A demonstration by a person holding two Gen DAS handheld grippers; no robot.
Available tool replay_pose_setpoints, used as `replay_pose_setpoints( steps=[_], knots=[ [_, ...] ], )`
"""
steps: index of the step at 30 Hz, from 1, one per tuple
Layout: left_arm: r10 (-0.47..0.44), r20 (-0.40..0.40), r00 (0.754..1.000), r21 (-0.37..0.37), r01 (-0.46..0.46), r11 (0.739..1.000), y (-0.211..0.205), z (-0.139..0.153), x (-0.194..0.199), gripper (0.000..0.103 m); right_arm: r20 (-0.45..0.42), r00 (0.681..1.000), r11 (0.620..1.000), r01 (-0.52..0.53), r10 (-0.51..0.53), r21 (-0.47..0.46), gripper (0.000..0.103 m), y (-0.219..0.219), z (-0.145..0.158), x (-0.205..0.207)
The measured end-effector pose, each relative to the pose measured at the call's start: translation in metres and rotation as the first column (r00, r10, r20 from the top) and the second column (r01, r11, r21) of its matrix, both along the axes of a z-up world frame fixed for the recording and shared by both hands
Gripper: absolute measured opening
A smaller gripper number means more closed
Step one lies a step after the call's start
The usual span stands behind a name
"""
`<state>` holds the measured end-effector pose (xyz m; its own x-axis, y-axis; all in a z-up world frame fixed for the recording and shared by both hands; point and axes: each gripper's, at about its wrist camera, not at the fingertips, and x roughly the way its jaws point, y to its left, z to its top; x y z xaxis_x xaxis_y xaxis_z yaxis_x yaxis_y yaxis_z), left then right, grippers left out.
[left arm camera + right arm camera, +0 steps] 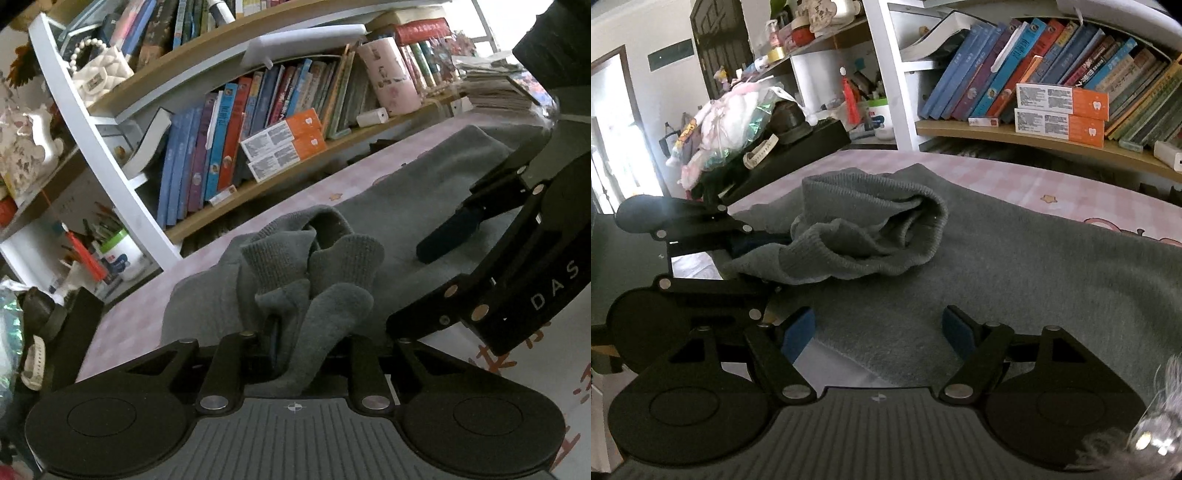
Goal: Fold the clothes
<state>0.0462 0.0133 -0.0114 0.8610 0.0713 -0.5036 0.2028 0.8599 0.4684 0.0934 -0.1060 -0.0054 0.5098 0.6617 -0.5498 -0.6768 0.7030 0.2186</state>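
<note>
A grey knit sweater [424, 206] lies on the pink checked table [258, 206]. My left gripper [291, 332] is shut on the sweater's ribbed cuff end [332, 295], which bunches up between the fingers. In the right wrist view the same bunched cuff [871, 229] sits at the left, held by the left gripper [738, 240]. My right gripper [879, 332] is open, its blue pads [799, 332] hovering over the sweater's near edge [997, 266]. It also shows in the left wrist view [450, 236], above the sweater body.
A bookshelf [258, 122] full of books and orange boxes [284, 144] runs along the table's far side. A black case [798, 155] with bags and clutter sits at the table's left end. A white shelf post [110, 155] stands nearby.
</note>
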Motion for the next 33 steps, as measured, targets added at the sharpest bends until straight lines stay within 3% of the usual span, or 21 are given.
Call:
replay_pose_setpoints(
  steps=[3,5,6,8,11,14,16,19,20,23,25,26,28,29,30,32,33],
  knots=[
    [0.015,0.04,0.999,-0.002,-0.014,1.0,0.0,0.005,-0.002,0.015,0.005,1.0,1.0,-0.002,0.002,-0.005,0.076,0.0,0.0,-0.001],
    [0.066,0.102,0.993,-0.073,-0.059,0.996,0.01,0.019,-0.003,0.013,0.007,1.0,1.0,-0.004,0.004,-0.008,0.076,0.0,-0.001,-0.002],
    [0.118,0.142,0.983,-0.143,-0.098,0.985,0.02,0.031,-0.003,0.013,0.009,1.0,1.0,-0.004,0.004,-0.01,0.076,0.0,-0.001,-0.002],
    [0.188,0.214,0.958,-0.203,-0.145,0.968,0.031,0.048,-0.006,0.012,0.011,1.0,1.0,-0.006,0.006,-0.013,0.076,0.001,-0.001,-0.002],
    [0.163,0.205,0.965,-0.113,-0.142,0.983,0.021,0.047,-0.001,0.015,0.008,1.0,1.0,-0.009,0.009,-0.012,0.076,0.001,-0.001,-0.001],
    [0.055,0.089,0.995,0.031,-0.058,0.998,-0.005,0.014,0.008,0.025,-0.019,1.0,1.0,-0.015,0.015,0.012,0.076,-0.003,0.001,0.002],
    [-0.029,0.011,1.0,0.072,0.028,0.997,-0.017,-0.002,0.006,0.029,-0.057,0.998,0.999,-0.015,0.018,0.051,0.076,-0.01,0.001,0.007],
    [-0.075,0.024,0.997,0.117,0.072,0.991,-0.024,-0.008,-0.007,0.053,-0.118,0.993,0.993,-0.007,0.021,0.118,0.076,-0.022,0.001,0.016],
    [-0.087,0.025,0.996,0.087,0.085,0.993,-0.02,-0.003,-0.012,0.058,-0.135,0.991,0.99,-0.001,0.02,0.138,0.076,-0.024,0.001,0.019],
    [-0.124,0.028,0.992,-0.024,0.125,0.992,-0.005,0.014,-0.027,0.059,-0.186,0.982,0.981,0.017,0.02,0.195,0.077,-0.031,0.001,0.025],
    [-0.103,0.054,0.993,-0.149,0.11,0.983,0.014,0.029,-0.034,0.059,-0.218,0.976,0.973,0.029,0.023,0.229,0.077,-0.034,0.001,0.027],
    [-0.071,0.071,0.995,-0.241,0.086,0.967,0.025,0.038,-0.036,0.059,-0.233,0.972,0.969,0.035,0.024,0.246,0.077,-0.036,0.001,0.028],
    [0.02,0.087,0.996,-0.448,0.021,0.894,0.054,0.052,-0.032,0.058,-0.266,0.963,0.957,0.046,0.033,0.286,0.077,-0.039,0.0,0.03],
    [0.06,0.083,0.995,-0.527,-0.008,0.85,0.067,0.055,-0.028,0.052,-0.285,0.958,0.948,0.048,0.045,0.314,0.077,-0.04,-0.001,0.031],
    [0.097,0.072,0.993,-0.539,-0.043,0.841,0.073,0.053,-0.022,0.046,-0.303,0.951,0.938,0.051,0.06,0.344,0.077,-0.042,-0.001,0.032],
    [0.169,0.05,0.984,-0.54,-0.116,0.833,0.083,0.046,-0.01,0.021,-0.336,0.938,0.918,0.06,0.082,0.392,0.077,-0.044,-0.002,0.034],
    [0.191,0.026,0.981,-0.535,-0.148,0.832,0.085,0.039,-0.003,0.019,-0.347,0.934,0.915,0.071,0.079,0.398,0.077,-0.043,-0.002,0.035]
  ],
)
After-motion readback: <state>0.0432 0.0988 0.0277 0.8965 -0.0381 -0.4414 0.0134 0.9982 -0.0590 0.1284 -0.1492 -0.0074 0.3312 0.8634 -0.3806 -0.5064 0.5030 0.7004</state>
